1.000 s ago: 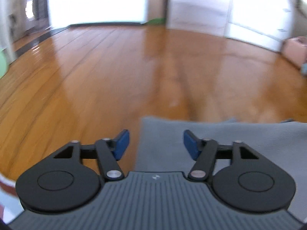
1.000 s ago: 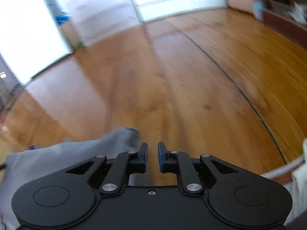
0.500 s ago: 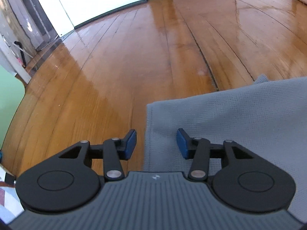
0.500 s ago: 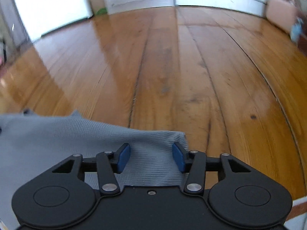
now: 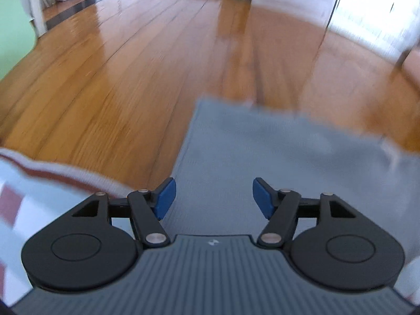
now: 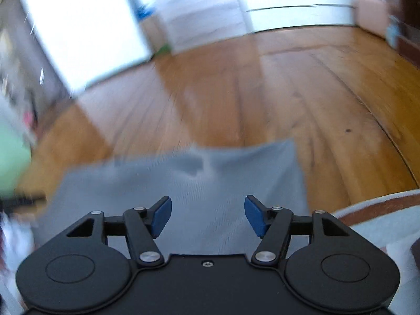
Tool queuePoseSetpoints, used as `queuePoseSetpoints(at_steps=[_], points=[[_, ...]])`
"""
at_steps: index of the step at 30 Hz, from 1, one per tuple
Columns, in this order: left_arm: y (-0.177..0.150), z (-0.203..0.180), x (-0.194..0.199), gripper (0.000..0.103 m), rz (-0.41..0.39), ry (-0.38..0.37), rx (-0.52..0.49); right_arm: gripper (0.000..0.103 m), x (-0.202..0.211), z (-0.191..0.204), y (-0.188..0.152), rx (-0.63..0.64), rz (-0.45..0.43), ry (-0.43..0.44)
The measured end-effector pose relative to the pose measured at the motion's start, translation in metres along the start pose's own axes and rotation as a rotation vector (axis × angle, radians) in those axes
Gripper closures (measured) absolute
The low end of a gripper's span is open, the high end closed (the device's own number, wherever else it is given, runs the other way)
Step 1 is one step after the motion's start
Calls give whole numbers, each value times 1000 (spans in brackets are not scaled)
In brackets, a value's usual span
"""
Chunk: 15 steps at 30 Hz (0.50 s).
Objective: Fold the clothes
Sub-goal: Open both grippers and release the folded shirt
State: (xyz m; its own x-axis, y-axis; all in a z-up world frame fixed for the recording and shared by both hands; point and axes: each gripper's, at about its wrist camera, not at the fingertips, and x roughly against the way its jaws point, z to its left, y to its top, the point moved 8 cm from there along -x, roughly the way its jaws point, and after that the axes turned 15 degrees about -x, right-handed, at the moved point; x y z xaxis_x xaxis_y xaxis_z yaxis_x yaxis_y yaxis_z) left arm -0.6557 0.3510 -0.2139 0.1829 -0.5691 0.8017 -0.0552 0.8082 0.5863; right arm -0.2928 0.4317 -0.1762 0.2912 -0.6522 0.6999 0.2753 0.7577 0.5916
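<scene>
1. while both views are smeared by motion blur, you can still read the grey cloth (image 5: pixel 275 162) – a flat, fine-ribbed knit piece lying on the wooden floor (image 5: pixel 118 78), with its near part under both of your tools.
2. your left gripper (image 5: pixel 212 199) has its jaws spread; they have just been opening, and the blue pads (image 5: pixel 165 197) press on nothing, with the cloth showing behind the gap.
3. your right gripper (image 6: pixel 208 216) is likewise spread and has just been opening – its pads (image 6: pixel 254 216) pinch nothing, and the cloth (image 6: pixel 183 183) lies beneath them.
4. in the left view the cloth's left edge runs straight, slanting up to a far corner; its far edge is blurred.
5. in the right view the right edge runs from a far corner down toward the right pad, and a small dark fold or crease sits near the middle of the far part.
6. bare floorboards stretch beyond the far edge in both views, as far as the bright doors at the back.
7. a pale rug with a reddish border (image 5: pixel 52 173) lies near the cloth's left side, and its border (image 6: pixel 380 207) also shows at the right in the right view.
</scene>
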Motion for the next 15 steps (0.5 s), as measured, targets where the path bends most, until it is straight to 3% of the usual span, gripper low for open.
queuePoseSetpoints(at_steps=[2, 4, 5, 6, 7, 8, 10, 15], points=[[-23, 6, -1, 38, 57, 128, -38, 36, -4, -6, -18, 31, 12, -63], [-38, 14, 0, 26, 87, 298, -114, 40, -9, -26, -33, 27, 26, -185], [-38, 17, 2, 20, 90, 355, -156, 43, -6, -43, -34, -14, 18, -252], [-38, 19, 5, 22, 92, 409, -194, 39, 0, -59, -34, -70, 4, -309], [-37, 22, 14, 23, 70, 401, -159, 37, 7, -76, -34, -126, -10, -366], [-36, 24, 22, 23, 48, 390, -123, 36, 13, -87, -34, -199, -11, -354], [-38, 27, 38, 23, -7, 251, 30, 36, 28, -99, -32, -325, 6, -269], [-57, 22, 32, 23, -10, -171, 409, 33, 48, -90, -43, -476, 50, -43]])
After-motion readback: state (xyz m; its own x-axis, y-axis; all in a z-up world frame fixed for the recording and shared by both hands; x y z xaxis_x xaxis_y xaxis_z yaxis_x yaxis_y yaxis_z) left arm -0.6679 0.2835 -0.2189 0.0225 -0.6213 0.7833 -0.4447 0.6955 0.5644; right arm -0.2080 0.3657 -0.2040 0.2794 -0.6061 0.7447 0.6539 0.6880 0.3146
